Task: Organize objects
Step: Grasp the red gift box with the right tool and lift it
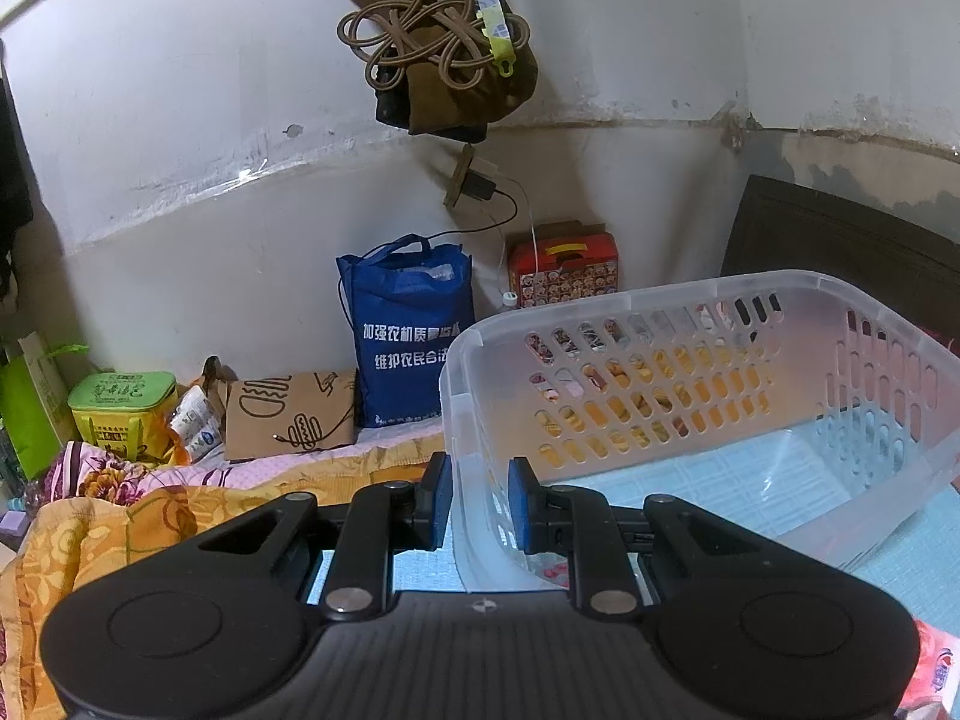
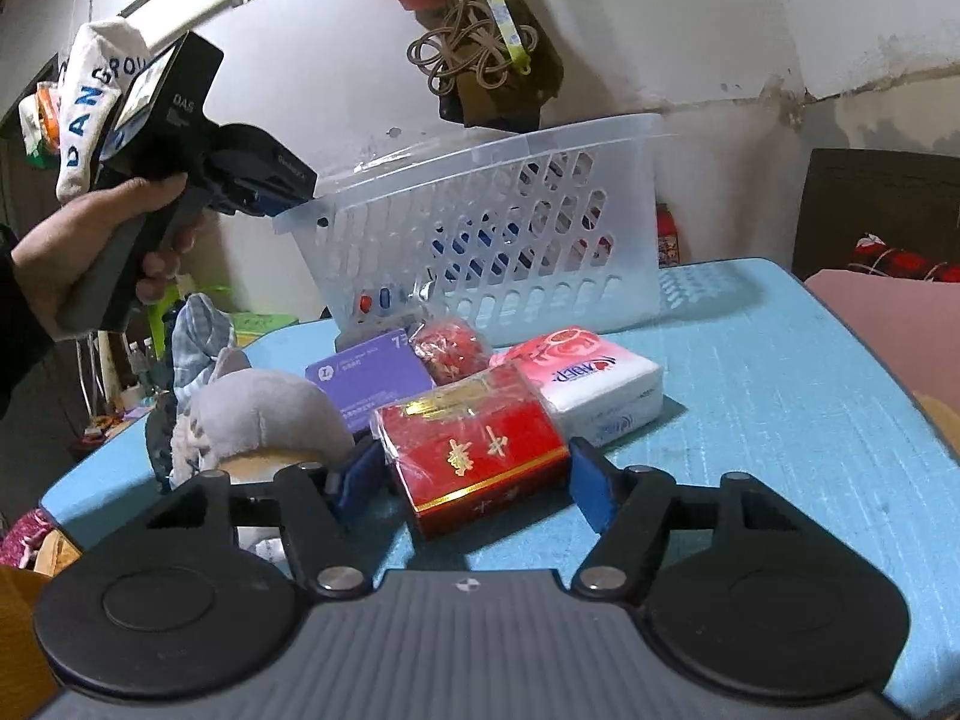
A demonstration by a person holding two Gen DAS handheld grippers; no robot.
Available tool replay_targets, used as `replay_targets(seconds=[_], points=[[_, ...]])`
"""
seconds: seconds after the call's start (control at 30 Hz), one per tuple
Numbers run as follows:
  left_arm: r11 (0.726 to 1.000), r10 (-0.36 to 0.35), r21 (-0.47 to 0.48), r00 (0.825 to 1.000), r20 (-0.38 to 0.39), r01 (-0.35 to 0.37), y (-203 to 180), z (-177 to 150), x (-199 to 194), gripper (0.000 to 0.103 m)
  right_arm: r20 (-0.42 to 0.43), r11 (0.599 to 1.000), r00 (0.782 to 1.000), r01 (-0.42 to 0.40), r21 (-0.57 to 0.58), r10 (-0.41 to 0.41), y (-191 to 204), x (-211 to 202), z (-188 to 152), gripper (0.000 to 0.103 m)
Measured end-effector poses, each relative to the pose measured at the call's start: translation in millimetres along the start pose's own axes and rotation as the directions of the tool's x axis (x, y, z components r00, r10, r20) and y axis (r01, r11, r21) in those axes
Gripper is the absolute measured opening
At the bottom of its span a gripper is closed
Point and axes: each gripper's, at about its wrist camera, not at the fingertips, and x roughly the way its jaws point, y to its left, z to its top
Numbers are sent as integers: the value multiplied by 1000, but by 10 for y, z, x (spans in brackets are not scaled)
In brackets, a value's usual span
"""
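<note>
A clear plastic basket [image 1: 690,396] with slotted walls is tilted up on the blue table. My left gripper [image 1: 479,501] is shut on the basket's near rim; it shows in the right wrist view [image 2: 288,195] gripping the basket [image 2: 480,240] at its left corner. My right gripper [image 2: 474,480] is open, its fingers either side of a red box with gold characters [image 2: 480,450]. Behind the box lie a tissue pack [image 2: 588,378], a purple box [image 2: 366,375] and a red wrapped ball [image 2: 450,348]. A grey plush toy [image 2: 258,414] lies at the left.
The blue table [image 2: 780,420] has bare room at the right. Beyond it, a bed with a floral blanket [image 1: 120,510] holds a blue bag [image 1: 408,330], a brown paper bag [image 1: 288,414], a green tin [image 1: 120,408] and a red box [image 1: 564,264]. Cords hang on the wall [image 1: 432,48].
</note>
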Motion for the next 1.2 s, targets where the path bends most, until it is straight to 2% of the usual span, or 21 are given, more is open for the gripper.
replay_targets(seconds=[0.4, 0.9, 1.2], points=[[1000, 0, -1, 1000, 0, 0, -12, -12, -5, 23, 106, 998, 992, 66, 14, -67, -32, -300, 109, 69], [1000, 1, 0, 1000, 1, -1, -11, -8, -3, 23, 124, 995, 988, 95, 9, -95, -25, -328, 153, 69], [1000, -3, -5, 1000, 0, 3, -11, 26, -7, 23, 181, 994, 978, 105, -24, -99, 21, -394, 416, 69]])
